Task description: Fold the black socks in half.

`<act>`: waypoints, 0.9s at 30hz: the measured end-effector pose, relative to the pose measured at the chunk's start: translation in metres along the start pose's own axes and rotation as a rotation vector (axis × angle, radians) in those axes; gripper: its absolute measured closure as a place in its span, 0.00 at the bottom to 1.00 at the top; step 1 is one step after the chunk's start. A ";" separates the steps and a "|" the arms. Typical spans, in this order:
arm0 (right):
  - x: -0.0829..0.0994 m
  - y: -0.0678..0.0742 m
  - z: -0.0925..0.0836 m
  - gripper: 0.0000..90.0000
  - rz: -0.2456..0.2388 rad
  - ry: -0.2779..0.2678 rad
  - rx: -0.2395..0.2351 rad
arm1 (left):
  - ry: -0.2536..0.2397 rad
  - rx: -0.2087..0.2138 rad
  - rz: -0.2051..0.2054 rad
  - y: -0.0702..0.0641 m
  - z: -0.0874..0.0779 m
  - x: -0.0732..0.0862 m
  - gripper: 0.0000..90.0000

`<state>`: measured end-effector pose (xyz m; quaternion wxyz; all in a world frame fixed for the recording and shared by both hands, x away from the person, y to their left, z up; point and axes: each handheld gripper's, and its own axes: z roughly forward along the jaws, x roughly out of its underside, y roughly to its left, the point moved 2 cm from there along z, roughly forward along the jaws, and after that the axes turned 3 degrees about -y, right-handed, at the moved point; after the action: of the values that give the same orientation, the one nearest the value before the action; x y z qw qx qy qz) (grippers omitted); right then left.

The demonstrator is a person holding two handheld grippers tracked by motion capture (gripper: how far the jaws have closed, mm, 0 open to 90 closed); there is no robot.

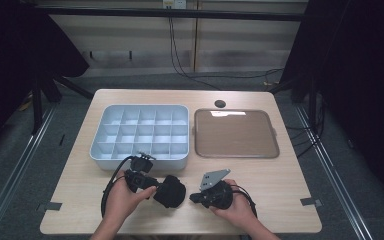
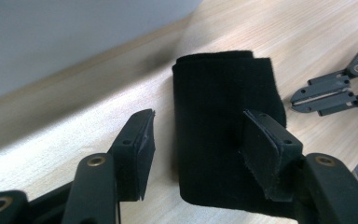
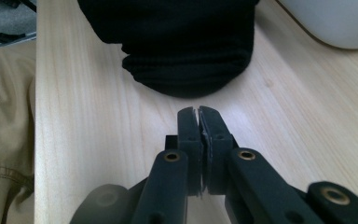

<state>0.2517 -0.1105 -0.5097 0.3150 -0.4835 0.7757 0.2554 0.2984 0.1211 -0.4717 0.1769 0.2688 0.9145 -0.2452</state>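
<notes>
Landmark: the black cloth roll (image 1: 170,191), lying on the table (image 1: 280,200) near the person's edge, just in front of the grey divider box (image 1: 140,131).
Roll: a folded, rolled dark fabric bundle; in the left gripper view (image 2: 223,135) its long axis runs away from the jaws, layered end farthest.
Left gripper (image 1: 152,187): directly left of the roll; jaws spread, one on each side of it. The left pad (image 2: 142,154) stands clear of the cloth, the right pad (image 2: 265,154) lies against or just over its edge. Not a pinch.
Right gripper (image 1: 194,198): right of the roll, close but apart; jaws pressed together on nothing. In its own view (image 3: 199,116) the tips point straight at the roll's rounded end (image 3: 177,56).
Nearer hand: the left, which already straddles the roll.
Key relation: the roll sits between the left jaws, lengthwise along them, so closing would squeeze across its short width.
Tray (image 1: 236,134): brown, beyond the roll on the right, beside the box.
Likely step: judged as a release or regrip of the roll, box compartments empty.
</notes>
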 end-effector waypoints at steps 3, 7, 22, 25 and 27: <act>-0.002 0.001 0.003 0.98 -0.009 -0.002 -0.010 | 0.004 0.008 -0.003 0.000 0.004 0.002 0.48; -0.004 0.002 0.008 0.98 -0.028 0.012 -0.019 | 0.012 0.005 -0.008 -0.001 0.009 0.003 0.46; -0.006 0.003 0.012 0.99 -0.037 0.009 -0.022 | 0.033 -0.035 0.020 -0.016 0.027 0.004 0.42; -0.006 0.004 0.012 0.99 -0.030 0.009 -0.019 | 0.033 -0.033 0.015 -0.017 0.028 0.004 0.45; -0.005 0.004 0.012 0.99 -0.026 0.006 -0.019 | 0.032 -0.030 0.007 -0.017 0.029 0.005 0.47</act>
<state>0.2528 -0.0974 -0.5133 0.3113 -0.4972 0.7679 0.2574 0.2902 0.0945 -0.4916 0.1670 0.2731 0.9198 -0.2268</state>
